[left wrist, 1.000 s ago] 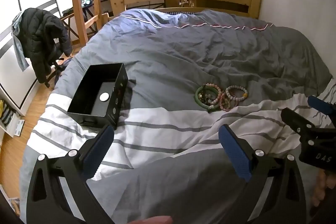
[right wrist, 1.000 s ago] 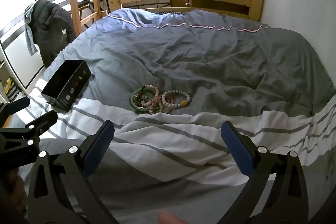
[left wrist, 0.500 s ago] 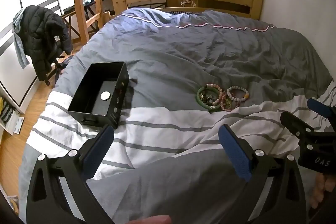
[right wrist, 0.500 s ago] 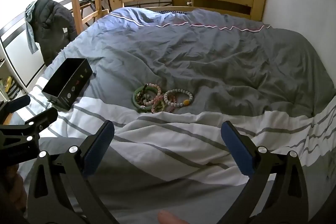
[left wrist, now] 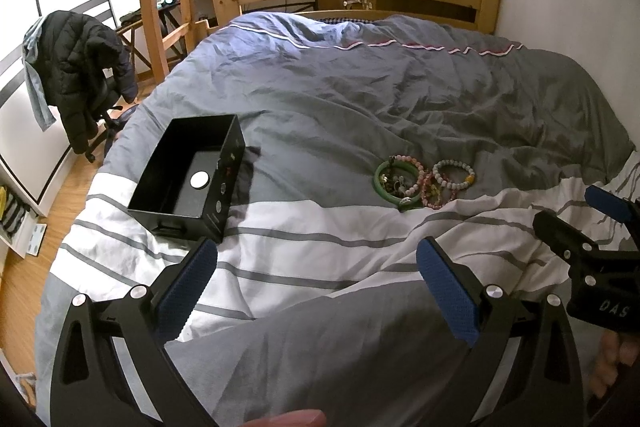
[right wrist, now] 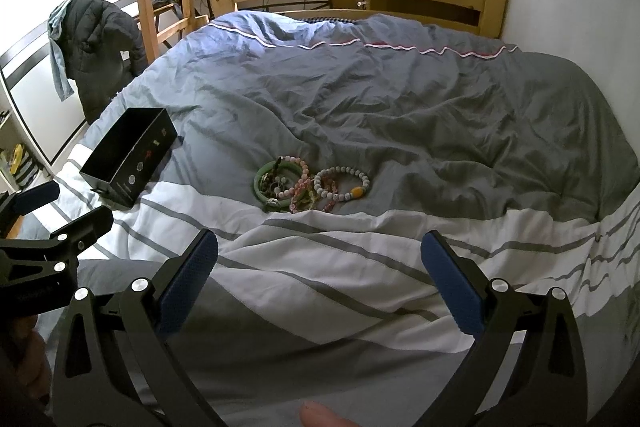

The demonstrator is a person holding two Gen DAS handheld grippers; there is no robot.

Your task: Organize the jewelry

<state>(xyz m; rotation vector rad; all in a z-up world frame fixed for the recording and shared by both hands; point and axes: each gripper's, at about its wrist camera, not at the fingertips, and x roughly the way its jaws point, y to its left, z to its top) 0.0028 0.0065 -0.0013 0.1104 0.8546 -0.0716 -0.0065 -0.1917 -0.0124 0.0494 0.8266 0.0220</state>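
Meanwhile both views have edged nearer the bracelets [right wrist: 310, 185]; left claw [left wrist: 316, 281] and right claw [right wrist: 320, 281] stay wide, empty.

Bracelets [right wrist: 310, 185] in a touching cluster mid-bed: green bangle [right wrist: 276, 183] left, pink bead strands overlapping it, pale bead bracelet [right wrist: 342, 183] with one yellow bead right. Black open-top box [left wrist: 192, 173] far left, upright, white disc [left wrist: 199, 181] inside.

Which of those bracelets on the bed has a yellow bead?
The pale grey beaded bracelet, rightmost in the pile, farthest from the black box. The others are a solid green bangle and pink beads.
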